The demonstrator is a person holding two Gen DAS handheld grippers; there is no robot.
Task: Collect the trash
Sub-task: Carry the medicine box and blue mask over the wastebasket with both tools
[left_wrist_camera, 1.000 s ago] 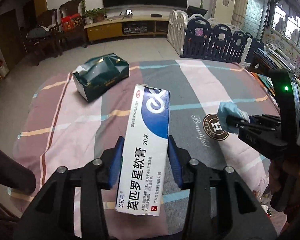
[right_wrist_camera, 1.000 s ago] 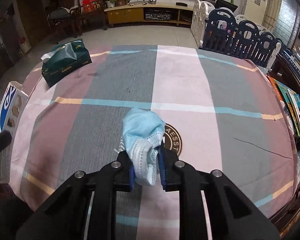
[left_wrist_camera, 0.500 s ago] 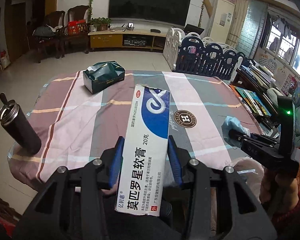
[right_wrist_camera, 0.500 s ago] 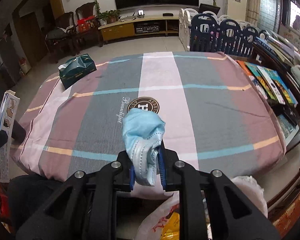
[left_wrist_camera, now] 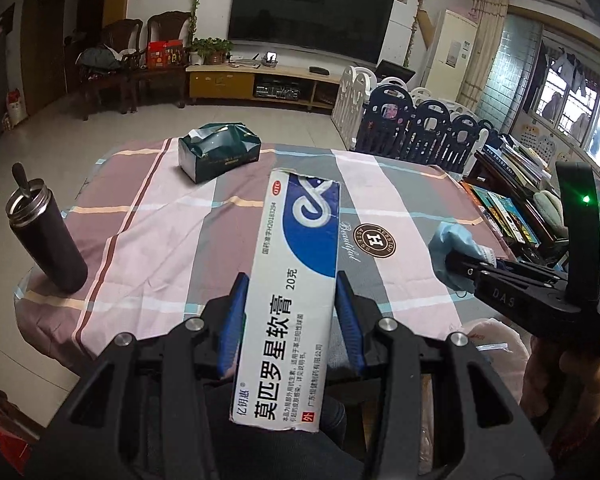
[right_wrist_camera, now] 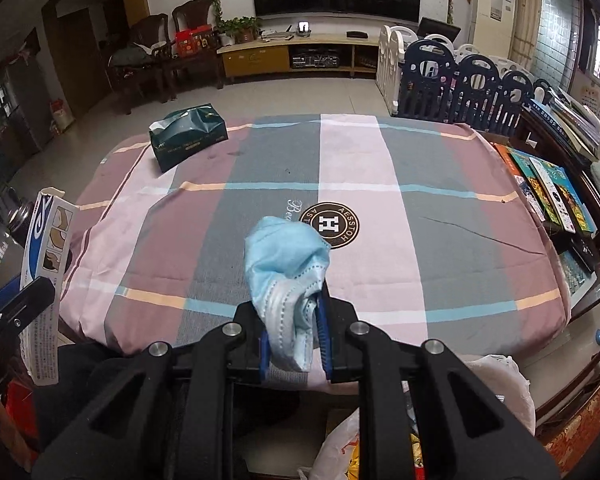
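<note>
Cardboard ointment box (left_wrist_camera: 296, 280) is pinched in the left gripper (left_wrist_camera: 292, 316) and a crumpled blue mask (right_wrist_camera: 286, 276) in the right gripper (right_wrist_camera: 294, 336), both held off the table's near edge (right_wrist_camera: 228, 344), so dropping them (probably) into the white bag (right_wrist_camera: 500, 384) below comes next.
</note>
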